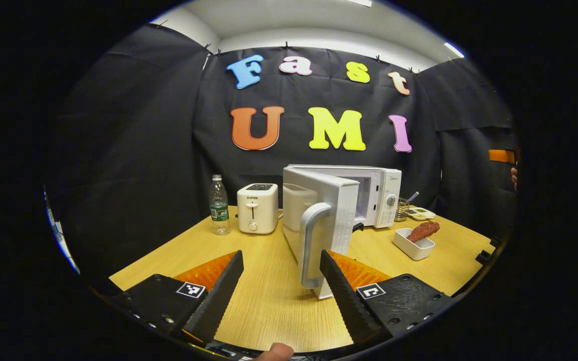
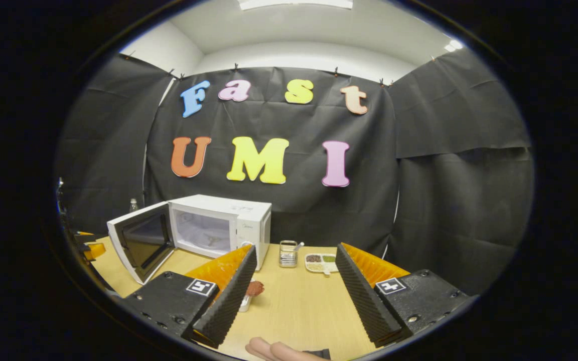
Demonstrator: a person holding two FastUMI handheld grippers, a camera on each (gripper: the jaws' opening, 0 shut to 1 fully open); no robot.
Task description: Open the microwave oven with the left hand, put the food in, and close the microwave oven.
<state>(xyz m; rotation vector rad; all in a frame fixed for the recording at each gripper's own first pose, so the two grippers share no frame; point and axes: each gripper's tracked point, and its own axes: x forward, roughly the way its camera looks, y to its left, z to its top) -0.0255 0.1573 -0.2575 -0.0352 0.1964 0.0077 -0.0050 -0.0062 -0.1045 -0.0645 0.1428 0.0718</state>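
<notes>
- The left gripper view looked forward over the table (image 1: 269, 301) from low down, close to the microwave oven (image 1: 369, 193), whose open door (image 1: 326, 220) stood just ahead of its fingers.
- The right gripper view faced the same oven (image 2: 219, 225) from farther back (the door (image 2: 141, 240) ahead to its left).
- Both shared oven, tabletop and back wall.

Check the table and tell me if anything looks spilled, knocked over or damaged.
Nothing stands out. The microwave door hangs open, as the task needs, and the food lies in its white dish on the table. The bottle and toaster stand upright. Both grippers are open, holding nothing.
</notes>
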